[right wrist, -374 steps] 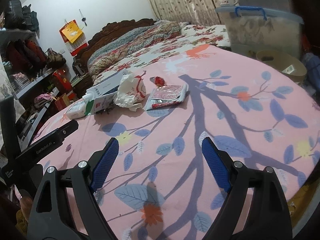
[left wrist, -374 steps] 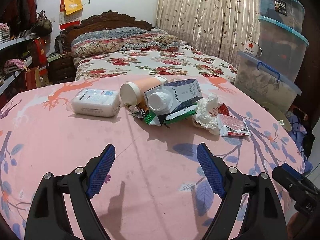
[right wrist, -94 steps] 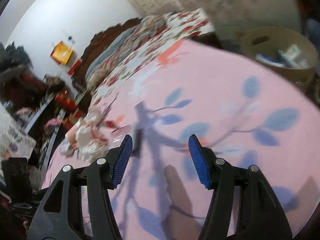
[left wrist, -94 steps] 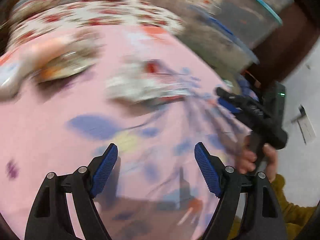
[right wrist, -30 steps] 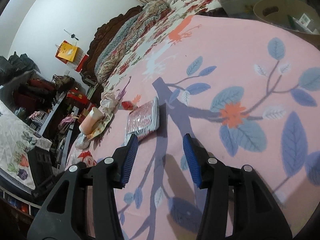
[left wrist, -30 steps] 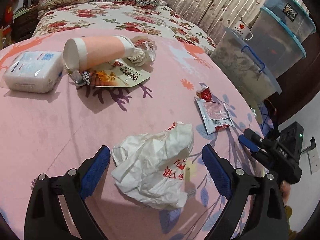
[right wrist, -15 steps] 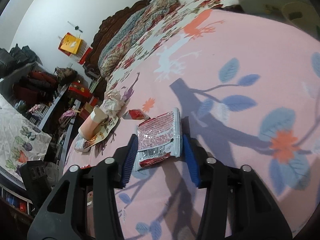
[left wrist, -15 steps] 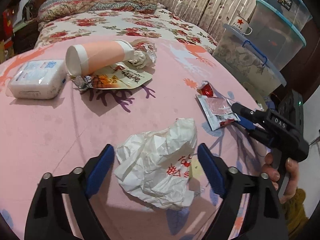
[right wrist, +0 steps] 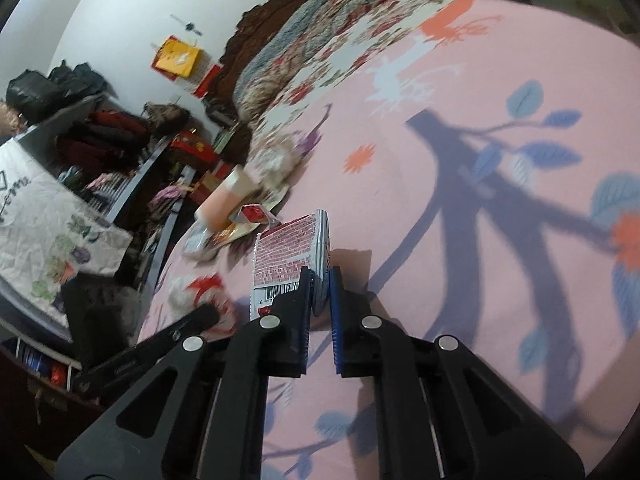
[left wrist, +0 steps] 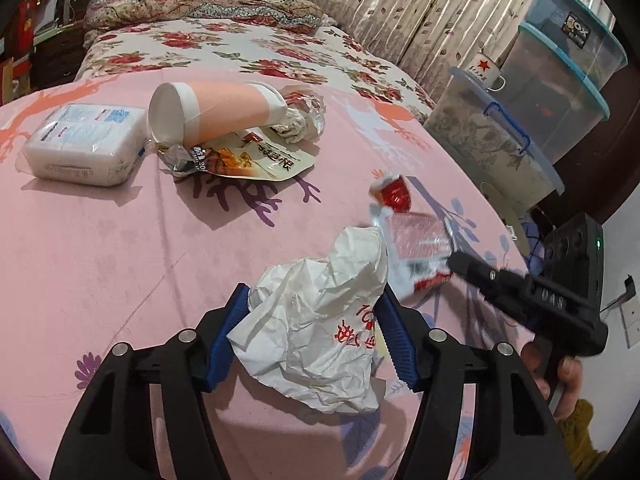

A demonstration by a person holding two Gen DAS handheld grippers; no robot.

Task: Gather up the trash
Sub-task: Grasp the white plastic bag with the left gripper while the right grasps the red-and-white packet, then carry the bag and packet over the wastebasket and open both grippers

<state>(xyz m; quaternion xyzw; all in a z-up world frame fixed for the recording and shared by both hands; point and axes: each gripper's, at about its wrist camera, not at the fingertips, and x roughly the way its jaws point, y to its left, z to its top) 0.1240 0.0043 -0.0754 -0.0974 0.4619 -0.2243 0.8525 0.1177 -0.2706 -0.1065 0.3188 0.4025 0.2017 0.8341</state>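
Crumpled paper (left wrist: 320, 328) pinched by left tool (left wrist: 308, 332); red packet (right wrist: 290, 256) gripped by right tool (right wrist: 320, 284)

Left claw (left wrist: 312, 336) closing, right claw (right wrist: 320, 284) clamped.

A pink flower-printed table (left wrist: 100, 260) carries a tissue pack (left wrist: 86, 144), tipped paper cup (left wrist: 216, 110), snack wrapper (left wrist: 256, 160) and crumpled bag (left wrist: 320, 320).
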